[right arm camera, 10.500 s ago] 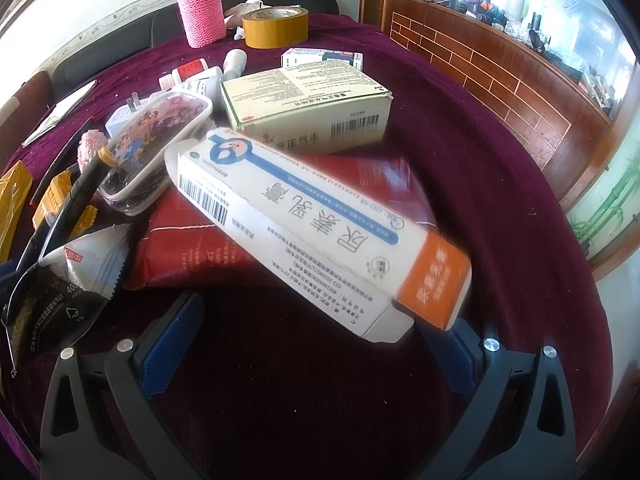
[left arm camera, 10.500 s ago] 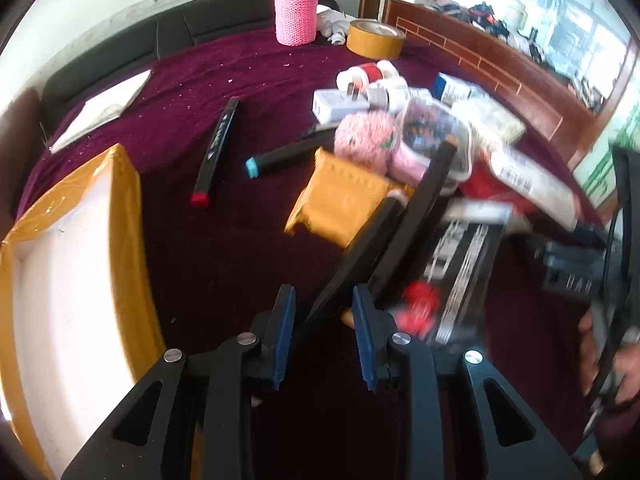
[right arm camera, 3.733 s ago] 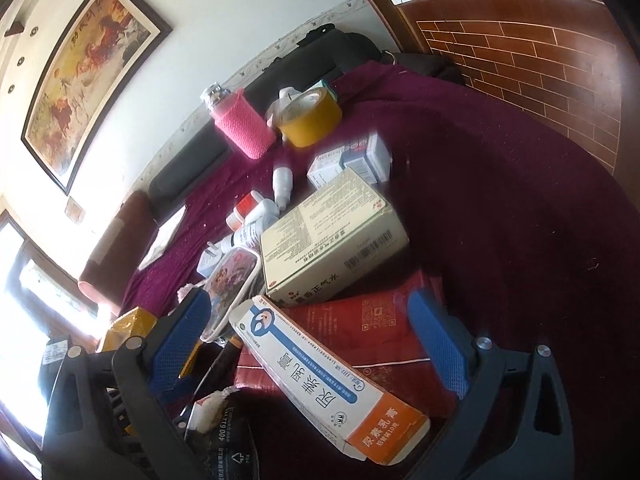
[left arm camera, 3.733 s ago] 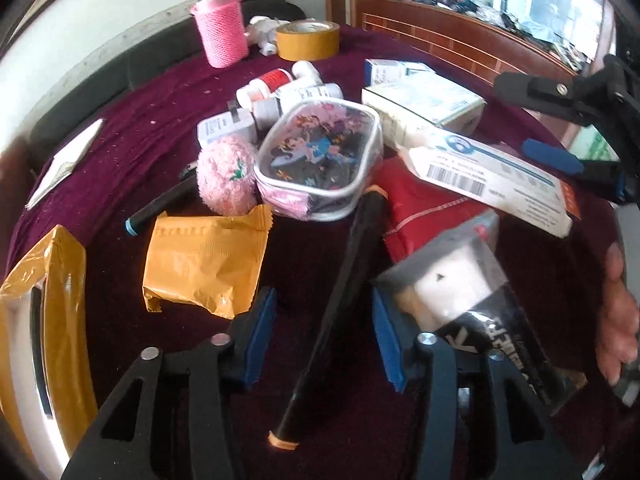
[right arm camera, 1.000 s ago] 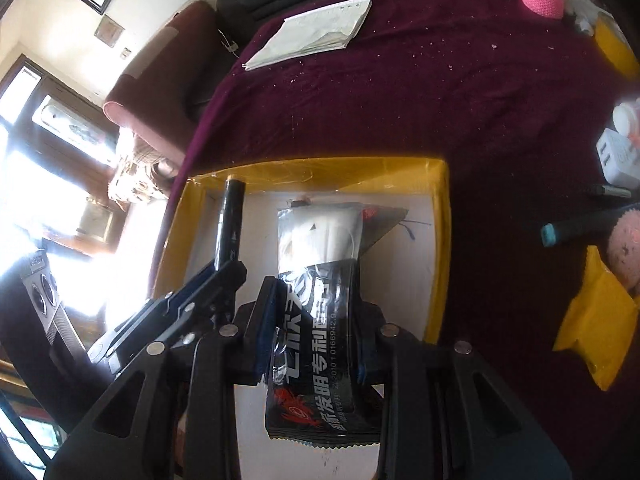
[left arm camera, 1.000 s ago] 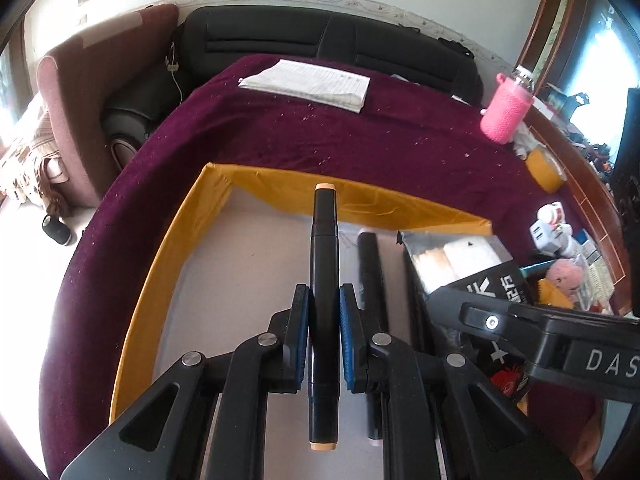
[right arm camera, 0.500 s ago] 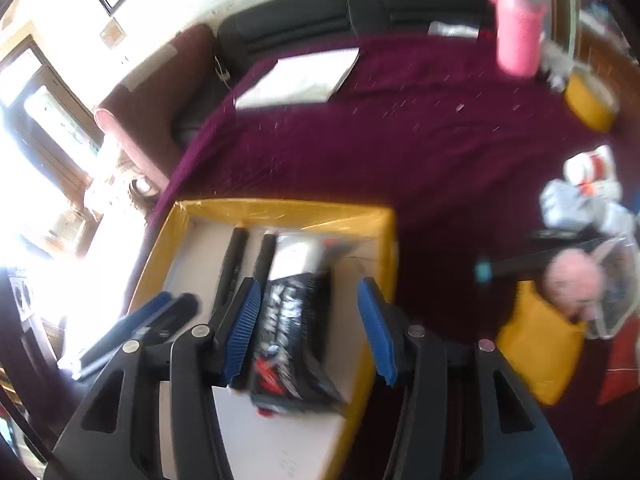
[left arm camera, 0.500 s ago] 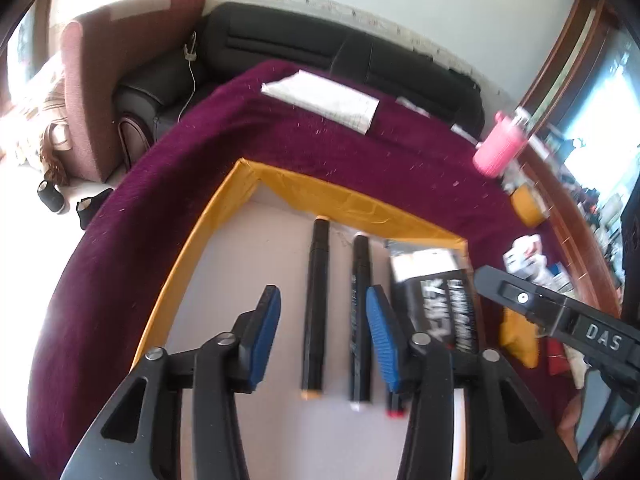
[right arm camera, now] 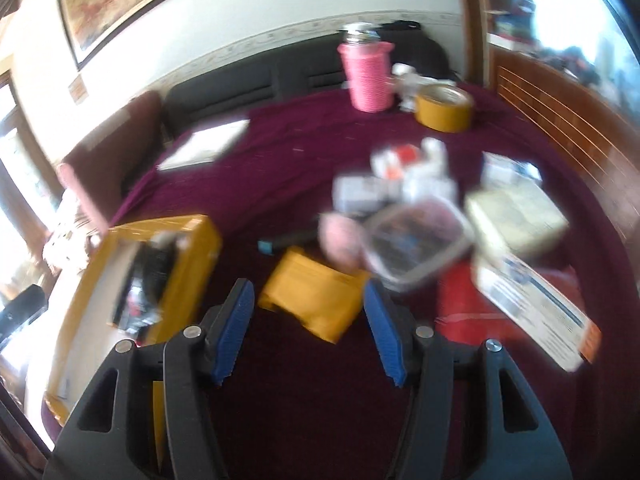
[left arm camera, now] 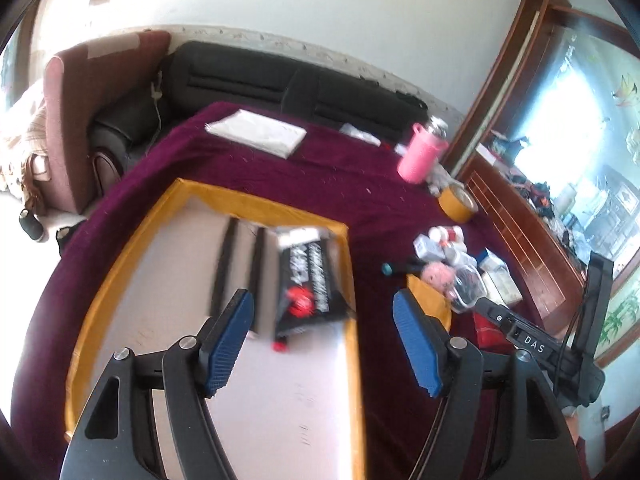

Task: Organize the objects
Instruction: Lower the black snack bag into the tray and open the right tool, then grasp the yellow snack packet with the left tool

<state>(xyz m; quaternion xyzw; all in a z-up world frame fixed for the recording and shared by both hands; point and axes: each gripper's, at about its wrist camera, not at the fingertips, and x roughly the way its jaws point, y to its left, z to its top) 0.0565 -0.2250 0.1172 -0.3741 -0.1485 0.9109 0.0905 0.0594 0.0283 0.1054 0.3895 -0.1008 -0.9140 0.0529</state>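
My left tool (left arm camera: 322, 334) is spread wide with nothing in it, over the near part of the yellow-walled box (left arm camera: 116, 264). Inside the box, the black packet (left arm camera: 310, 290) lies along the right wall, with two black markers (left arm camera: 230, 264) side by side just left of it, all blurred. My right tool (right arm camera: 306, 324) is also wide and empty, over the maroon surface (right arm camera: 304, 148). Just past its fingers lies a yellow pouch (right arm camera: 316, 292). Beyond that sit a pink pom-pom (right arm camera: 340, 240), a clear pencil case (right arm camera: 416, 244) and medicine boxes (right arm camera: 516, 216). Farthest stand the tape roll (right arm camera: 442, 112) and pink-sleeved bottle (right arm camera: 368, 76).
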